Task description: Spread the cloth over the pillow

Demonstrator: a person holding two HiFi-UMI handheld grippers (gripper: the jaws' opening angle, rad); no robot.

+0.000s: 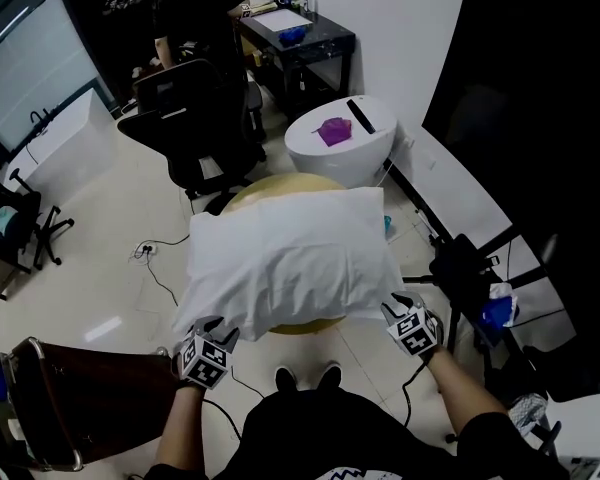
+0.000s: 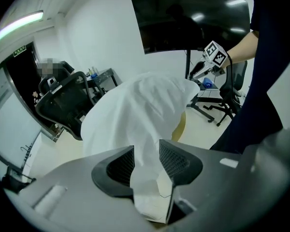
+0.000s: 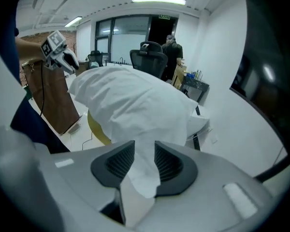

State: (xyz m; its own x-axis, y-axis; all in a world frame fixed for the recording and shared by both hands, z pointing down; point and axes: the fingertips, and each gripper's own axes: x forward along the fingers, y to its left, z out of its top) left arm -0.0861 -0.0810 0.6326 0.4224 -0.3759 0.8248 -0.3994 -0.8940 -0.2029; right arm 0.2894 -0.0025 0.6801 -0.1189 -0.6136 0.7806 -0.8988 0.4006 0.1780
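Your left gripper (image 1: 213, 328) sits at the near left corner of the cloth (image 1: 290, 253), and your right gripper (image 1: 396, 308) at the near right corner. Both point down and away from you.

Left gripper view: the fingers (image 2: 176, 163) are clenched on a gathered fold of the cloth. The white fabric fills the gap between the ribbed pads and runs on past their tips.

Right gripper view: the fingers (image 3: 117, 164) likewise grasp the cloth. It is pinched narrow between the pads, and a loose flap hangs behind them.

The cloth lies spread over a plump, pillow-shaped bulk. The pillow itself is covered and shows only as that bulge. The far edge of the cloth lies across the far side, and the two near corners are drawn down toward your grippers. The fabric is creased, not flat.

The bundle rests on a round yellowish surface (image 1: 302, 326) — its rim shows beyond the cloth at the far side and under the near edge. Your shoes (image 1: 308, 376) stand on the floor just below that near edge.

Surroundings:
- A black office chair (image 1: 195, 128) stands beyond the round surface, to the left.
- A white round stand (image 1: 365, 158) lies beyond it to the right, carrying a purple object (image 1: 333, 130).
- A person in dark clothing (image 1: 195, 8) stands at the far end of the room.
- A brown panel (image 1: 90, 398) stands near your left arm.
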